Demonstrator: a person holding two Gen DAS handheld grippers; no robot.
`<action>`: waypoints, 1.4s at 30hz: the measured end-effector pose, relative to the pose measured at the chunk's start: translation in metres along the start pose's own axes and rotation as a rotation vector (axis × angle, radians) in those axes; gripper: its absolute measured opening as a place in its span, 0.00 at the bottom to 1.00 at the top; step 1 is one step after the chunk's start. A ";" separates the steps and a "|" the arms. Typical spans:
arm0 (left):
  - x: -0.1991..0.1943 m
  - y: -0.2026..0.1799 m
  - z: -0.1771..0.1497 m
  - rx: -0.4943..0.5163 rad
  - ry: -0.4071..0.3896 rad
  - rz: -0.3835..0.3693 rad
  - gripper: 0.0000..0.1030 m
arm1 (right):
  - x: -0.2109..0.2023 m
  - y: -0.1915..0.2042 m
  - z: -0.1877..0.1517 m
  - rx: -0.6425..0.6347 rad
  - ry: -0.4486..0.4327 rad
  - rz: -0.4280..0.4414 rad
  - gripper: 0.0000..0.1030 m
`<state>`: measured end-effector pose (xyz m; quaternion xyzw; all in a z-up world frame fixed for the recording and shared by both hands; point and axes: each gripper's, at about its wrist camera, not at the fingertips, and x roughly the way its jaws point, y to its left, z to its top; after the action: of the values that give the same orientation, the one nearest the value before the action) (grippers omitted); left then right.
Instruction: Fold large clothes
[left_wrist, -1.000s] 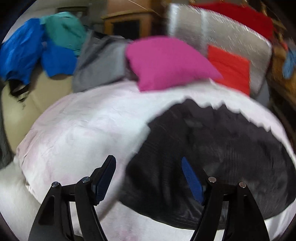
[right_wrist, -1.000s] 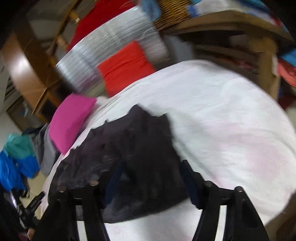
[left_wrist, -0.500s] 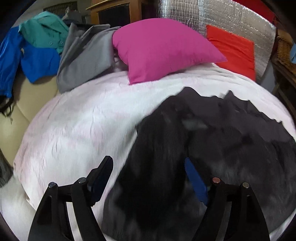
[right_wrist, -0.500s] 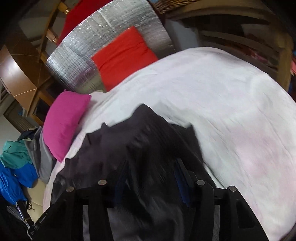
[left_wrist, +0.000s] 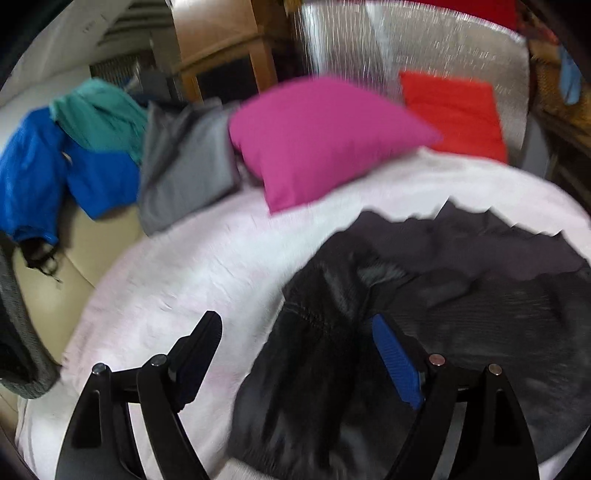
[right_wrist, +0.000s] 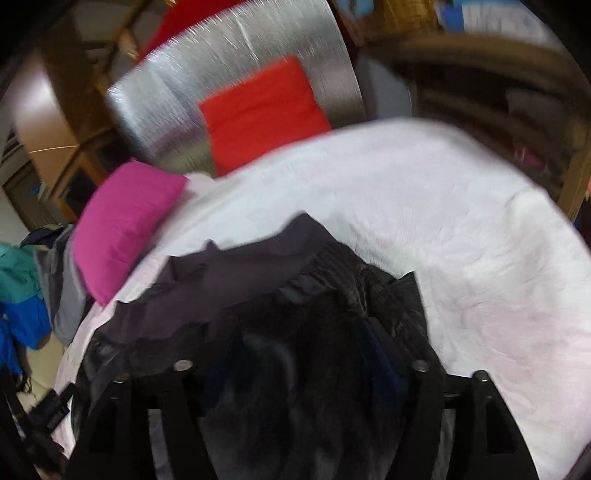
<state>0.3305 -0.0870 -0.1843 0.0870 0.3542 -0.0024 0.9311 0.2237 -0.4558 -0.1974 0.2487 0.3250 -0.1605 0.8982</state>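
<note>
Left wrist view: no writing, no label, no brand readable anywhere; the whole picture is smeared with motion blur. The left gripper (left_wrist: 291, 354) points down at the bed (left_wrist: 177, 280), jaws wide and opening, the blue pad (left_wrist: 397, 365) on the right finger clear to see. The dark garment (left_wrist: 461, 295) lies crumpled on the white cover from 3 to 6 o'clock; its left edge sits under the gap between the fingers, but neither pad presses it. Its lower part is cut off by the frame and by the right finger. At 12 o'clock a pink pillow (left_wrist: 317, 136), at 1 a red cushion (left_wrist: 454, 110) against a silver panel (left_wrist: 406, 44). At 10 o'clock a grey garment (left_wrist: 184, 162), then teal cloth (left_wrist: 99, 114) and blue cloth (left_wrist: 66, 173) at 9, heaped on something beige, hard to name.

Right wrist view: again nothing to read, blur heavier still. The right gripper (right_wrist: 295, 373) is black against the black garment (right_wrist: 258, 295), so the fingers nearly vanish; the jaws are opening, cloth lies between them, and the pads look clear of it, though that is hard to make out. The garment fills 6 to 9 o'clock, its bottom hidden behind the gripper. White cover (right_wrist: 461, 229) from 1 to 4. Pillow (right_wrist: 122, 221) at 9, cushion (right_wrist: 258, 110) at 12 on the panel (right_wrist: 236, 55). Shelves at 2 o'clock are a brown smear.
</note>
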 end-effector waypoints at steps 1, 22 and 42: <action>-0.018 0.001 -0.001 0.002 -0.023 0.000 0.83 | -0.017 0.006 -0.005 -0.018 -0.022 0.000 0.76; -0.283 0.049 -0.040 -0.021 -0.360 -0.056 0.94 | -0.274 0.089 -0.090 -0.288 -0.195 -0.039 0.85; -0.376 0.080 -0.069 -0.057 -0.472 -0.007 0.97 | -0.377 0.115 -0.120 -0.319 -0.309 -0.032 0.86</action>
<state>0.0089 -0.0188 0.0257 0.0566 0.1272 -0.0157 0.9901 -0.0630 -0.2472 0.0123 0.0706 0.2086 -0.1576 0.9626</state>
